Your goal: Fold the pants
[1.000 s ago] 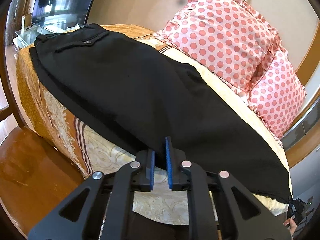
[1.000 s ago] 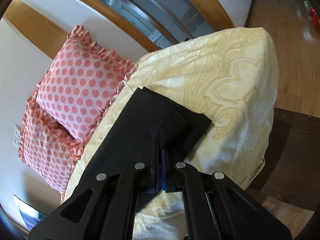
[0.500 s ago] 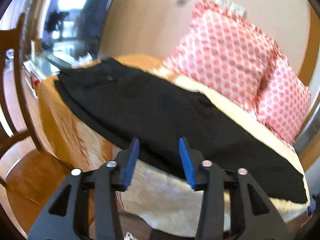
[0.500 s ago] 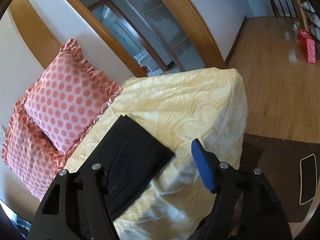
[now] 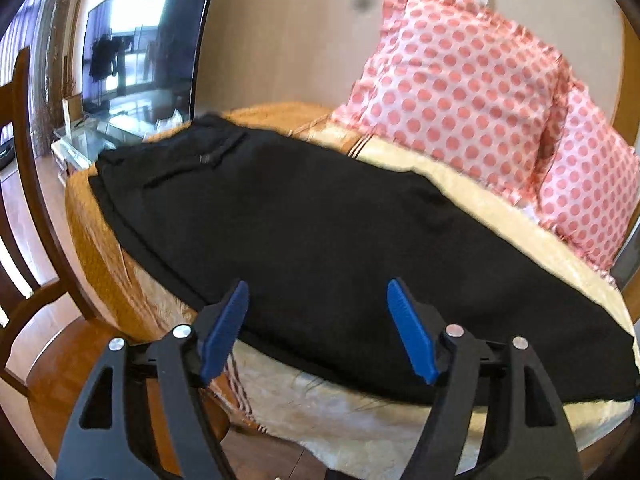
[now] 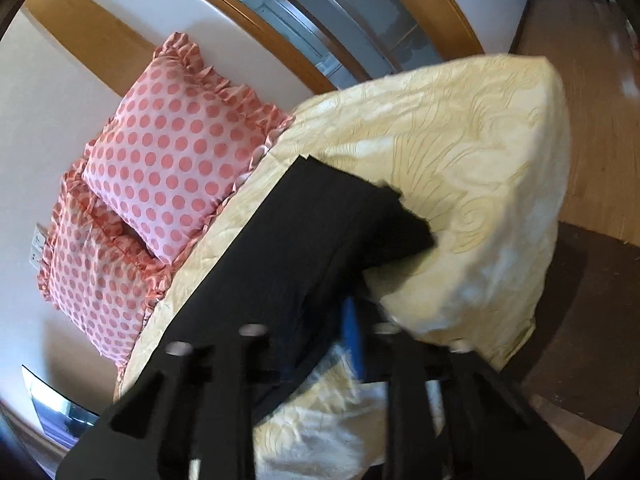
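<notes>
One garment: black pants (image 5: 320, 240) lie stretched lengthwise along the near edge of a bed, folded leg on leg, waistband at the far left, hems at the right.
Waist end: a pocket seam shows near the band in the left wrist view, above the orange side of the bedspread (image 5: 104, 264).
Hem end: in the right wrist view the pants (image 6: 304, 240) end in squared cuffs on the pale yellow cover (image 6: 480, 152); the near part of the leg rises off the cover toward the camera.
Left gripper (image 5: 316, 328): held just at the near edge of the pants at mid-leg, its blue fingers (image 5: 224, 328) spread wide, nothing between them.
Right gripper (image 6: 320, 336): blurred by motion; one blue finger (image 6: 353, 332) shows beside the black cloth, which runs down between the black arms. Whether the fingers pinch the cloth cannot be told.
Bed: patterned cover, cream and yellow on top, orange with stripes at the left corner.
Pillows: two pink ones with red dots, one (image 5: 460, 92) leaning on the far wall, the other (image 5: 592, 192) to its right; both also show in the right wrist view (image 6: 180, 148).
Left of the bed: a dark television screen (image 5: 140, 52) and a wooden chair (image 5: 24, 184).
Floor: brown wood boards (image 6: 600, 92) right of the bed.
</notes>
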{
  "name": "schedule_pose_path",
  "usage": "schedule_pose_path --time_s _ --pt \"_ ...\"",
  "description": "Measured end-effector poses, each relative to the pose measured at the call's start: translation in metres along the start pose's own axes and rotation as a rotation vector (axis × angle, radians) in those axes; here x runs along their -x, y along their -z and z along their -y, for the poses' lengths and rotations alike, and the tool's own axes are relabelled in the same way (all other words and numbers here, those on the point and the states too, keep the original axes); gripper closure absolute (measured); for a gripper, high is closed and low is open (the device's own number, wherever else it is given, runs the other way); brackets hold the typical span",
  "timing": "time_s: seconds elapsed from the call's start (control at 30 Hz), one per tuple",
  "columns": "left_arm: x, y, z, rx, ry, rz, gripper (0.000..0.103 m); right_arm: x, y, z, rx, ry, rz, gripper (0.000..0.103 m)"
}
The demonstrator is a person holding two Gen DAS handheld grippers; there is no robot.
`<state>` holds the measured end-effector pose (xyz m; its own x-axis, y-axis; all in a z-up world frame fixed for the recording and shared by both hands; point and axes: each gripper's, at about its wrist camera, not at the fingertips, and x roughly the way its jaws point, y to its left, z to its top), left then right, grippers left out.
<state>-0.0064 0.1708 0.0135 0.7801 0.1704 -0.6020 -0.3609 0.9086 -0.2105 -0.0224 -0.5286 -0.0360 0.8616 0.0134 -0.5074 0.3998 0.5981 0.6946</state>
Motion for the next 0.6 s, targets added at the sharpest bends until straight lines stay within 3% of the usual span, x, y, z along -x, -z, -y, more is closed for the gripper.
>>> schedule_pose_path --time_s 0.1,0.17,0.27,0.33,0.4,0.47,0.53,0.6 --pt "0.002 0.006 0.004 -0.040 -0.013 0.022 0.029 0.000 -0.003 -0.024 0.055 0.000 0.063 0.097" --pt "0.000 0.007 0.006 -0.054 -0.011 0.027 0.024 0.004 -0.003 -0.066 0.152 -0.058 0.108 0.097" --pt "-0.002 0.006 0.007 -0.044 0.001 0.028 0.018 0.002 0.012 -0.143 0.302 -0.227 0.096 0.097" --pt "-0.003 0.004 0.007 -0.036 0.005 0.029 0.016 -0.005 0.038 -0.201 0.410 -0.374 0.034 0.097" --pt "-0.003 0.004 0.007 -0.034 0.005 0.030 0.016 -0.017 0.075 -0.251 0.511 -0.496 -0.064 0.097" --pt "-0.002 0.002 0.004 -0.015 0.020 0.026 0.016 -0.040 0.136 -0.299 0.619 -0.602 -0.249 0.097" --pt "0.004 -0.002 -0.003 0.034 0.052 0.019 0.018 -0.067 0.197 -0.323 0.695 -0.631 -0.463 0.097" --pt "0.012 -0.006 -0.015 0.085 0.086 0.016 0.020 -0.093 0.255 -0.330 0.745 -0.593 -0.656 0.097"
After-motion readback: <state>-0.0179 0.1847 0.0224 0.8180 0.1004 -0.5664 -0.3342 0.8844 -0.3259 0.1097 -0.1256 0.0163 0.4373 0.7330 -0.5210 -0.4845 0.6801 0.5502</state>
